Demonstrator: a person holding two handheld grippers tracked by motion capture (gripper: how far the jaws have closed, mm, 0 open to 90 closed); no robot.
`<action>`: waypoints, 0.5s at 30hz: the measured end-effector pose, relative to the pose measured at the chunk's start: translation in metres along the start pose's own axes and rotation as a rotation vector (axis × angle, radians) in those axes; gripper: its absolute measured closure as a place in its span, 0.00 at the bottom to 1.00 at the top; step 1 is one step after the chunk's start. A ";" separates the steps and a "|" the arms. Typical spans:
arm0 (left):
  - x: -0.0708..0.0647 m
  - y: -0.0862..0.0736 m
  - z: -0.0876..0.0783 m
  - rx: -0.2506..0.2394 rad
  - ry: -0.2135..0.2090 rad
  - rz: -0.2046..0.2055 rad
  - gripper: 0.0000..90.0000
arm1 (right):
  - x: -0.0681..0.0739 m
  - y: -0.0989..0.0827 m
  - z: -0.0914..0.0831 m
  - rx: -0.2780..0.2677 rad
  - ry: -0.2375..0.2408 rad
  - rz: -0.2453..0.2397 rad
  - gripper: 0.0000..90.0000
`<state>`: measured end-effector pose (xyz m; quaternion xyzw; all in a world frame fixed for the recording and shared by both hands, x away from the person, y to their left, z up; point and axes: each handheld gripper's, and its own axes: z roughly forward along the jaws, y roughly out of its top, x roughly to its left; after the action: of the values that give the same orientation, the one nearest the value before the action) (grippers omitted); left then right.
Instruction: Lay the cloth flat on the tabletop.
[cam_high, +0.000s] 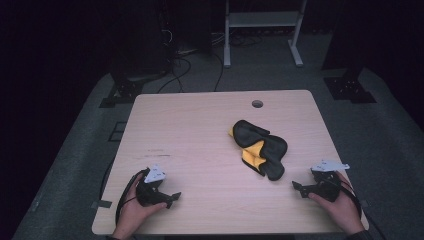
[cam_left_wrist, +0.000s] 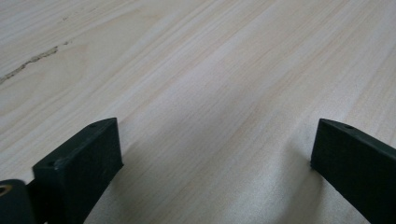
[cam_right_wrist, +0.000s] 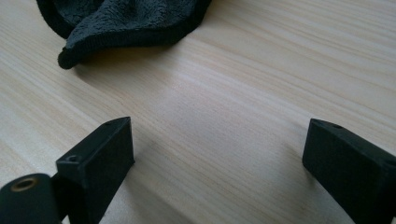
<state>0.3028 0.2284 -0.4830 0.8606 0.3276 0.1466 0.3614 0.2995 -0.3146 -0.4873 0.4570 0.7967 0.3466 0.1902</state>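
Observation:
A crumpled cloth (cam_high: 260, 147), dark grey outside and yellow inside, lies right of the table's middle. Its dark edge (cam_right_wrist: 126, 21) shows at the top left of the right gripper view. My left gripper (cam_high: 172, 196) rests low on the table near the front left corner, held in a hand, its jaws wide apart over bare wood (cam_left_wrist: 215, 140). My right gripper (cam_high: 298, 187) sits near the front right corner, a short way right of and in front of the cloth, jaws spread with nothing between them (cam_right_wrist: 217, 144).
The light wooden table (cam_high: 190, 130) has a round cable hole (cam_high: 257, 104) near its far edge. A faint scuff mark (cam_left_wrist: 28, 63) runs across the wood ahead of the left gripper. Beyond the table stand a white frame (cam_high: 262, 30) and cables on a grey floor.

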 end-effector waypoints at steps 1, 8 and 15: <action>0.000 0.000 0.000 -0.001 0.003 -0.003 0.03 | 0.000 0.000 0.000 0.000 0.000 0.000 0.09; 0.002 0.002 -0.002 -0.002 -0.006 -0.013 0.08 | 0.000 0.000 0.000 0.000 0.000 0.000 0.09; 0.004 0.012 -0.002 -0.036 -0.020 -0.030 0.10 | 0.000 0.000 0.000 0.000 -0.002 0.001 0.09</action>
<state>0.3104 0.2259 -0.4733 0.8503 0.3341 0.1385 0.3823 0.2997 -0.3143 -0.4874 0.4575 0.7964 0.3464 0.1908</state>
